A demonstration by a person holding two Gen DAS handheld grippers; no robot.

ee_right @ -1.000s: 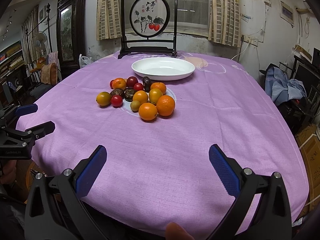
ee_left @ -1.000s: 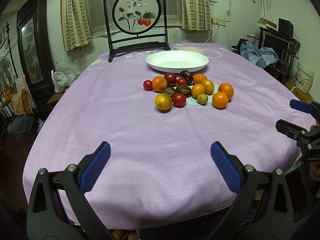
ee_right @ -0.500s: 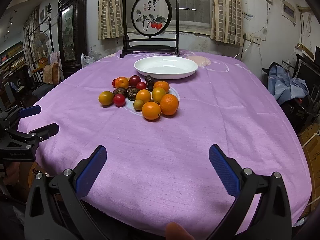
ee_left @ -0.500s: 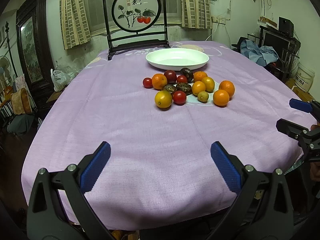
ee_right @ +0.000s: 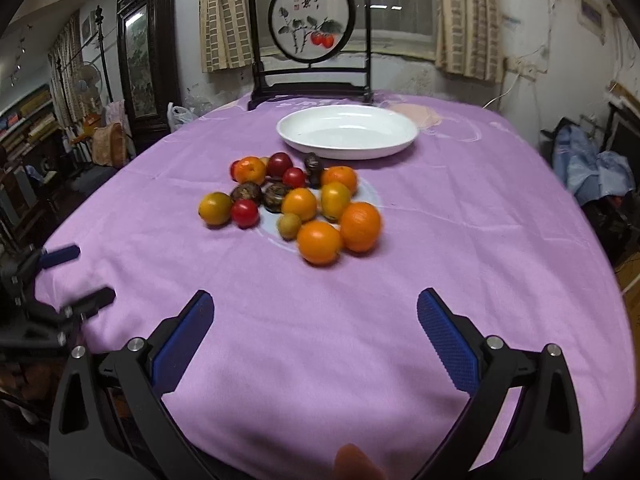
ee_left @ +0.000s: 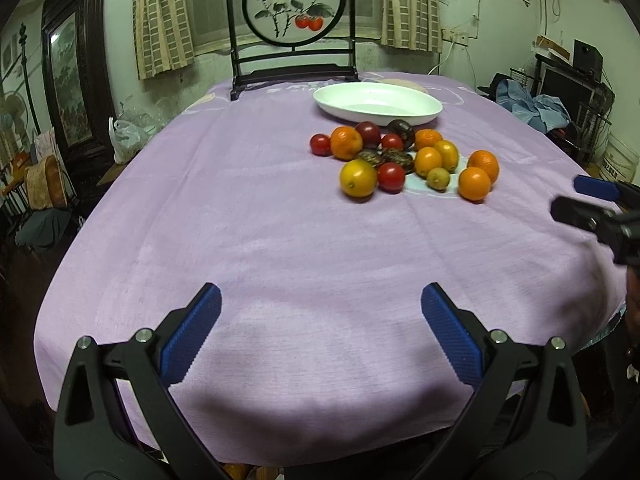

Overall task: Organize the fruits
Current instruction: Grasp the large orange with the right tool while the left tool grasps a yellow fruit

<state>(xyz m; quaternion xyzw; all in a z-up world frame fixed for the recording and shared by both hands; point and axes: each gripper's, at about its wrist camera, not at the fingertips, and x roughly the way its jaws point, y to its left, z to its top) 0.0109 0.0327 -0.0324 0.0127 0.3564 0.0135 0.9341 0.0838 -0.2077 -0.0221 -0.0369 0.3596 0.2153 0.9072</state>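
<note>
A pile of fruit [ee_left: 404, 158] [ee_right: 296, 204] lies on the purple tablecloth: oranges, yellow citrus, red tomatoes and dark wrinkled fruits. An empty white oval plate [ee_left: 378, 103] [ee_right: 347, 131] stands just behind the pile. My left gripper [ee_left: 320, 316] is open and empty over the near part of the table; it also shows in the right wrist view [ee_right: 76, 276]. My right gripper [ee_right: 314, 316] is open and empty, nearer the fruit; it shows at the right edge of the left wrist view [ee_left: 580, 200].
A dark framed round painting on a stand [ee_left: 294, 20] [ee_right: 312, 32] sits at the far table edge behind the plate. The tablecloth [ee_left: 260, 240] drops off at the near edge. Furniture and clutter surround the table.
Both grippers have moved forward toward the fruit, the right one more. Both stay open and empty. The fruit and plate have not moved.
</note>
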